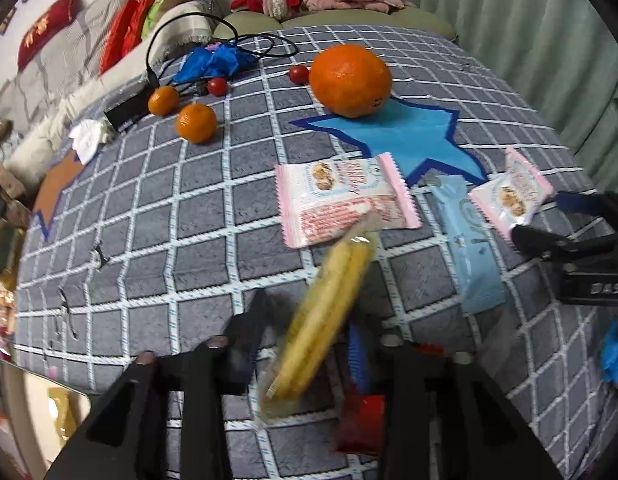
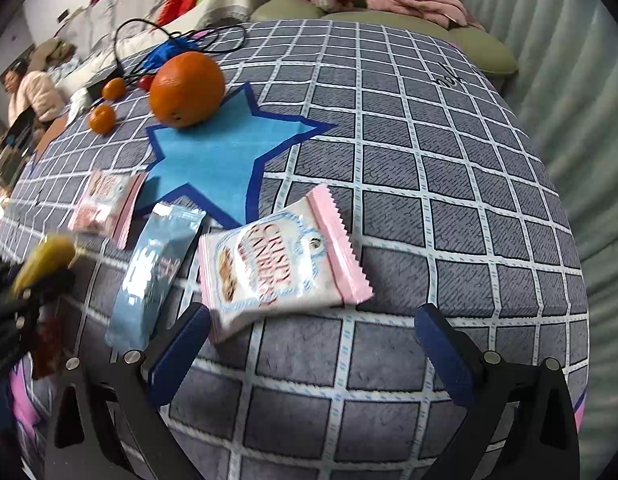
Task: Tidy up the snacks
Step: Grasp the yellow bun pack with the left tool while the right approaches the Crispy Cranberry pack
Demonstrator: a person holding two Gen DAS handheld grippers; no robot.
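Yellow, clear-wrapped snack bar (image 1: 329, 312) is pinched upright between the left gripper (image 1: 309, 344) jaws above the checked bench (image 2: 429, 200). Beside it, the right gripper (image 2: 313, 320), jaws spread, is lowered toward a pink-edged cracker packet (image 2: 277, 256); closing on that packet is probably called for next.

Between the fingers (image 1: 245, 332) of the left gripper (image 1: 309, 340): a long snack packet (image 1: 325, 320), tilted. Just beyond its far end, a flat cracker packet (image 1: 341, 200). Right of that, a narrow packet (image 1: 465, 248), then a second cracker packet (image 2: 277, 260), just ahead of the right gripper (image 2: 313, 336). Farther ahead, on the star mat (image 1: 409, 140), a large orange (image 1: 349, 80).
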